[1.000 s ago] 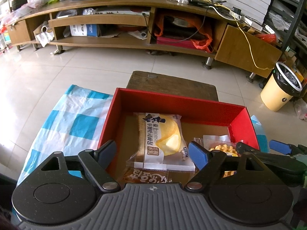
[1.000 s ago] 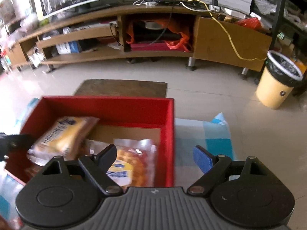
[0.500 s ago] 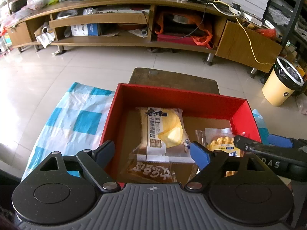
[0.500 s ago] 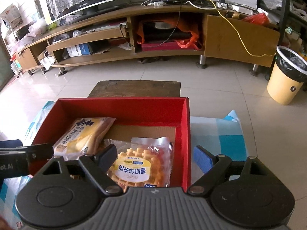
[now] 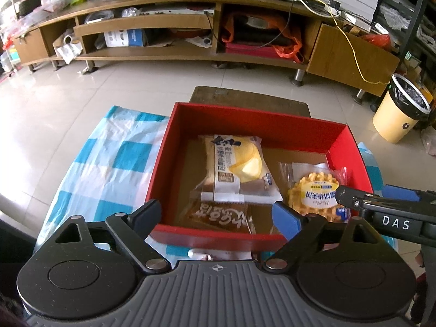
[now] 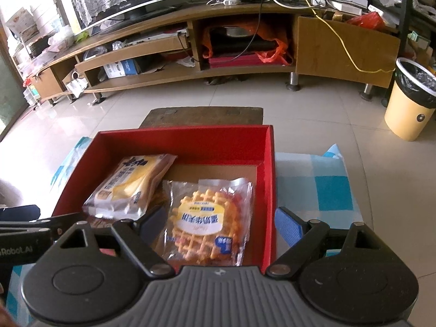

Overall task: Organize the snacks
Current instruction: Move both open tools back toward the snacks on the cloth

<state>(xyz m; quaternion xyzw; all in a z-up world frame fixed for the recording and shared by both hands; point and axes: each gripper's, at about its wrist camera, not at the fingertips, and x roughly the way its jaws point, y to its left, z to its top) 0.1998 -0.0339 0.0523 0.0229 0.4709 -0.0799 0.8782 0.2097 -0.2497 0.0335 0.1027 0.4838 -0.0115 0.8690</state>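
Left wrist view: the TV cabinet (image 5: pixel 190 27) spans the far background, well ahead of both tools. The blue-and-white checked cloth (image 5: pixel 109 163) lies under and to both sides of the red box (image 5: pixel 245 120). The red box sits directly ahead of the left gripper (image 5: pixel 216 215), with its near wall just beyond the fingertips. The yellow waste bin (image 5: pixel 397 111) stands far ahead and to the right.

Inside the box, the bread packet (image 5: pixel 237 166) lies ahead of the left gripper, roughly centred between its two fingers. The waffle packet (image 5: pixel 316 193) lies ahead and to the right, just beyond the blue pad of the right finger. The brown snack packet (image 5: pixel 220 215) lies nearest, partly under the bread packet.

Left gripper state: released; its jaws have just been opening, with nothing clamped between them. The right gripper (image 5: pixel 381 199) enters from the right, beside the waffle packet.

Right wrist view: the right gripper (image 6: pixel 220 220) is released and empty. Its left finger stands over the box interior and its right finger outside the box's right wall. The waffle packet (image 6: pixel 207 220) lies just ahead, between the fingers, untouched by the pads.
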